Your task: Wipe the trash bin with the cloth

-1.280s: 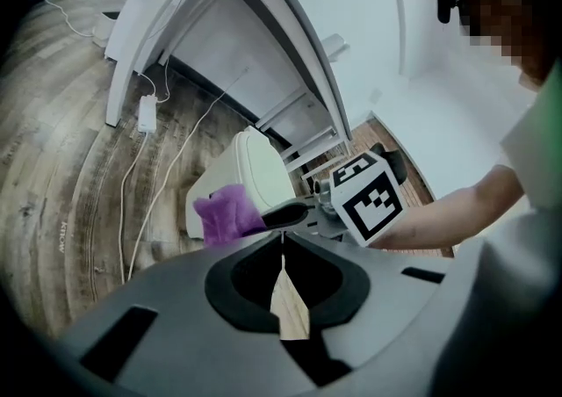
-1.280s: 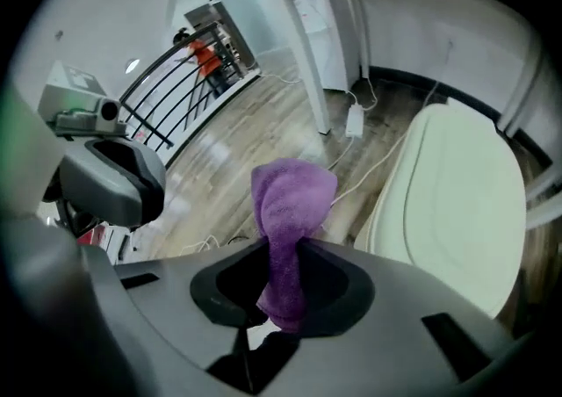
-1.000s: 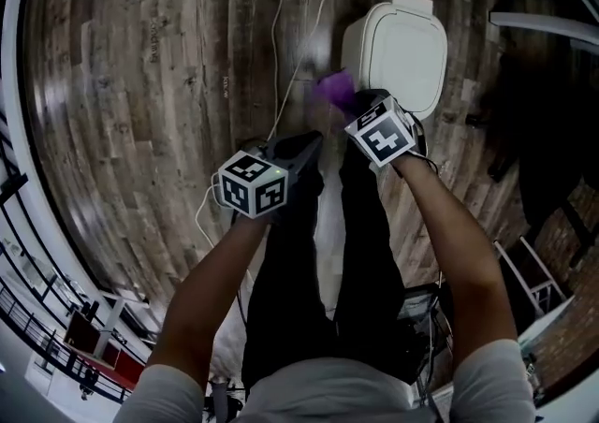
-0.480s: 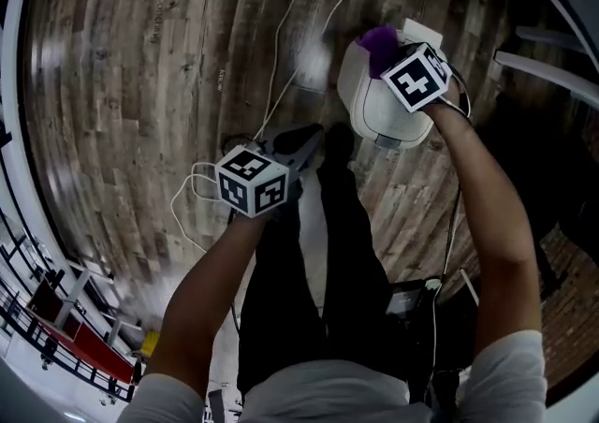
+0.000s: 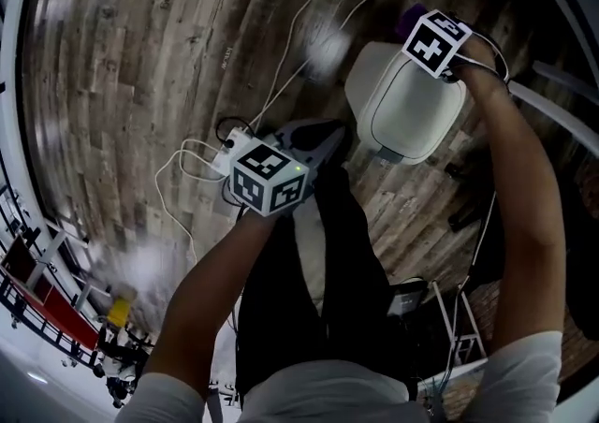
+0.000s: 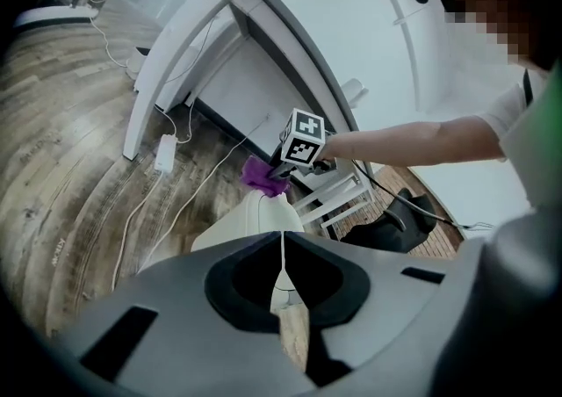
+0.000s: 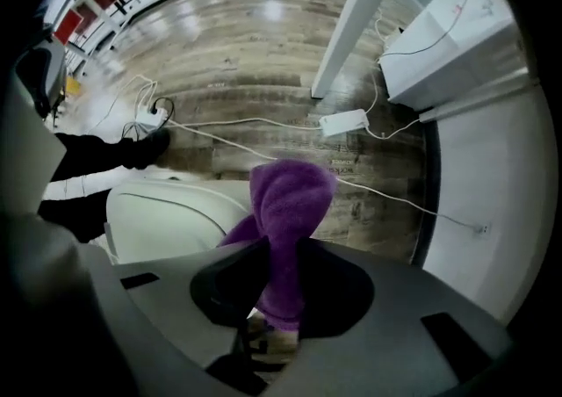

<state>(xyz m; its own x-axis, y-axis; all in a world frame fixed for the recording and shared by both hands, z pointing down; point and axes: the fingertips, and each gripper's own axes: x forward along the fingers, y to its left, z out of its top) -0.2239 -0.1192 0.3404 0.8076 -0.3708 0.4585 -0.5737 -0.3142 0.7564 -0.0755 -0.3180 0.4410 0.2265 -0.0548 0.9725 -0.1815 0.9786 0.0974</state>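
A white trash bin (image 5: 404, 105) with a shut lid stands on the wood floor just ahead of my feet. My right gripper (image 5: 418, 22) points steeply down over the bin's far edge, mostly hidden under its marker cube. It is shut on a purple cloth (image 7: 290, 202), which bunches up between the jaws beside the bin (image 7: 167, 215). The left gripper view shows the cloth (image 6: 261, 174) touching the bin's (image 6: 237, 230) top far edge. My left gripper (image 5: 321, 138) hovers left of the bin, shut with nothing in it, its jaws meeting in a thin line (image 6: 282, 268).
A power strip (image 5: 232, 140) and white cables (image 5: 290, 56) lie on the floor left of the bin. A white adapter (image 7: 343, 123) lies beyond it. White desk legs (image 6: 176, 61) and a white rack (image 6: 338, 198) stand behind the bin. My dark trouser legs (image 5: 318, 262) are below.
The right gripper has carried the purple cloth from the bin's near side across the lid to its far edge and turned downward. The left gripper has drifted slightly, still shut.
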